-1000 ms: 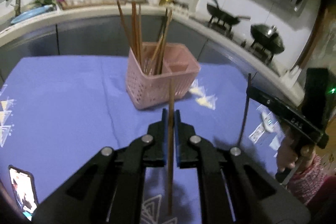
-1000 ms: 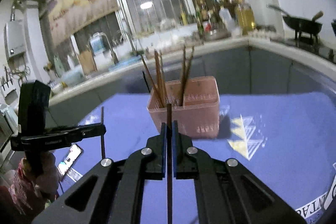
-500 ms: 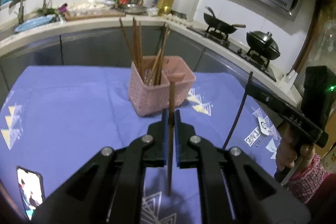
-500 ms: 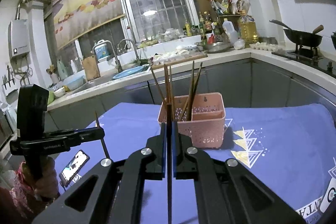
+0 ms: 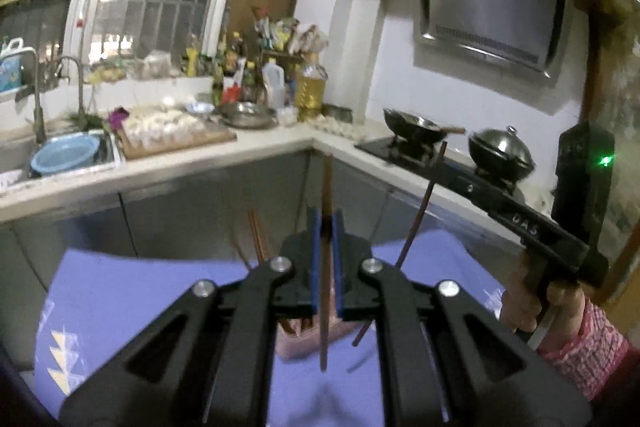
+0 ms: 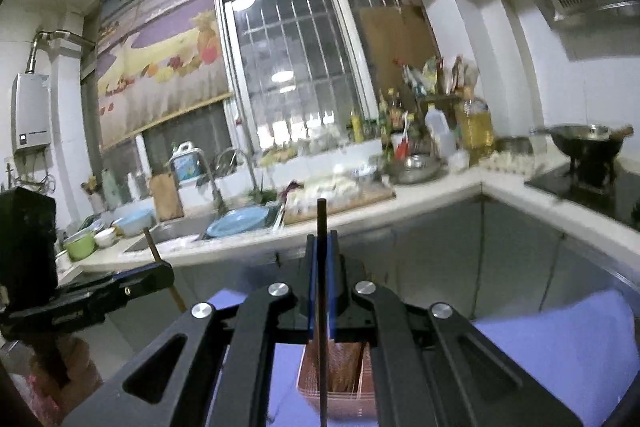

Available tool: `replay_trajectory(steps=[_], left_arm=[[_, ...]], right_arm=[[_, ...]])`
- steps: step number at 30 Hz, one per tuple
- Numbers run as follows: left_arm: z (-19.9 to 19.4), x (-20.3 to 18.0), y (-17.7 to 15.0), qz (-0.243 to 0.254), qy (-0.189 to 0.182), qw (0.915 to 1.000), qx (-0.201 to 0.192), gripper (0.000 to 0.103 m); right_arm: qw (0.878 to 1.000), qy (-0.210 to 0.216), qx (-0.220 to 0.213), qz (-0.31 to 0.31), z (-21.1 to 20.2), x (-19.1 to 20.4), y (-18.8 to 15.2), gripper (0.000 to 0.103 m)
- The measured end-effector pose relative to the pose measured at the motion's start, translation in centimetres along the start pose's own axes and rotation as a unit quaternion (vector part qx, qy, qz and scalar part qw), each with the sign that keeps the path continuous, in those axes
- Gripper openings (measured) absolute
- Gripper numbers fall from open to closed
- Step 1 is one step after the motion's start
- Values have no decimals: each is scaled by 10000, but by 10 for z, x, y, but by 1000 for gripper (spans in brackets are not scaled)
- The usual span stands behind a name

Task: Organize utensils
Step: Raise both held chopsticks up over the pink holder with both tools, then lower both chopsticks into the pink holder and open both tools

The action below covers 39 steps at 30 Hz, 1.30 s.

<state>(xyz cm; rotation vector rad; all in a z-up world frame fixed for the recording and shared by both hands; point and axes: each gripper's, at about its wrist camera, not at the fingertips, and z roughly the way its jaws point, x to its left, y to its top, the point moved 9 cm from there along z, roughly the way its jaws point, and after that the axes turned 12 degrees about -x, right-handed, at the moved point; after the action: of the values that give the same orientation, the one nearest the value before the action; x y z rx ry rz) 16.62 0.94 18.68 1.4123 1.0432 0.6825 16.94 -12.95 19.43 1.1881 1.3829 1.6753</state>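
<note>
The left gripper (image 5: 326, 227) clamps 1 brown chopstick (image 5: 325, 327) upright; the right gripper (image 6: 321, 247) pinches 1 dark chopstick (image 6: 321, 307). Both hang above the pink basket (image 6: 344, 379) on the blue cloth (image 5: 120, 299), which the gripper arms largely hide. Kitchen counter (image 5: 192, 163) behind.
</note>
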Motion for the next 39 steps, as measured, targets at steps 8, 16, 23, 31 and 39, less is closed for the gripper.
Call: replay_trajectory(steps=[8,16,23,31,39], left_arm=[[69,16,-4,113,292,9995,104,5],[111,29,-65,117,364,9968,706,5],[127,29,-109,217,609,9891,1320,22],[59,29,-47,-71,742,9967,329,31],[-27,41,-63,-49,1342,9908,-173,51]], right_arm=[[9995,-153,31,-274,65,-8,-17,5],[9967,-269,691,-324,90,-27,-89,5],[9889,-255,1460,52,100,-29,-115,11],[9991,-142,381,119,41,-10,-45,43],[9982,-268,200,503,-44,-31,-64,45]])
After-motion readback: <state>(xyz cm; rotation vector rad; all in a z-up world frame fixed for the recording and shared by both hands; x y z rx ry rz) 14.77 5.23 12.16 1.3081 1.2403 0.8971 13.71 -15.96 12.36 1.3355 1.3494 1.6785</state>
